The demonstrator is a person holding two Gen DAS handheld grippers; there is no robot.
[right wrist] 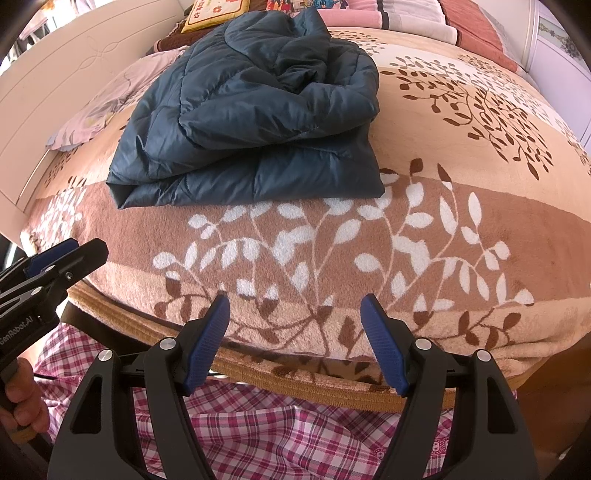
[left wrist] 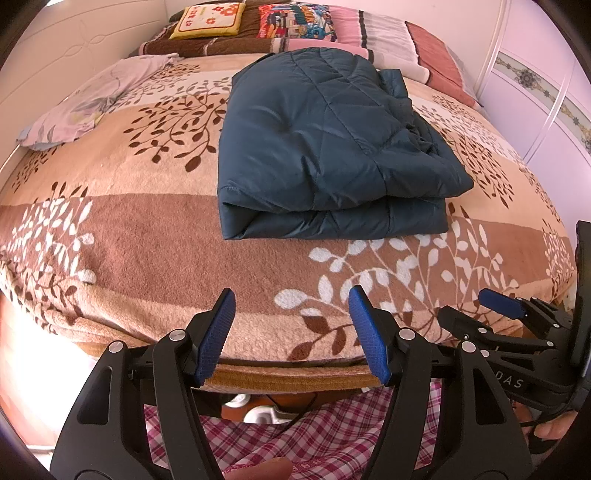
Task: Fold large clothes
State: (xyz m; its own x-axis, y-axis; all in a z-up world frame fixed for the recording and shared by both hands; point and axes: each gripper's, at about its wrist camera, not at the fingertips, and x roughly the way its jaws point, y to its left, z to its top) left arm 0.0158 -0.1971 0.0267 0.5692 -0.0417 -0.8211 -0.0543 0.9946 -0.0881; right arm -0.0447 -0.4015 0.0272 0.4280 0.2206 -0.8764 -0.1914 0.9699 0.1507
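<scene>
A dark teal quilted jacket [left wrist: 325, 147] lies folded in a thick rectangle on the bed, also in the right wrist view [right wrist: 251, 122]. My left gripper [left wrist: 291, 299] is open and empty, held over the bed's near edge, well short of the jacket. My right gripper [right wrist: 295, 304] is open and empty, also at the near edge, apart from the jacket. The right gripper shows at the right of the left wrist view [left wrist: 495, 306]; the left gripper shows at the left of the right wrist view [right wrist: 55, 258].
The bed carries a brown and beige leaf-patterned blanket [left wrist: 147, 240]. A pale floral cloth [left wrist: 85, 99] lies at the far left. Pillows and cushions [left wrist: 295, 22] line the headboard end. A white wardrobe [left wrist: 546, 96] stands on the right. The bed's edge trim [right wrist: 295, 384] is just below the grippers.
</scene>
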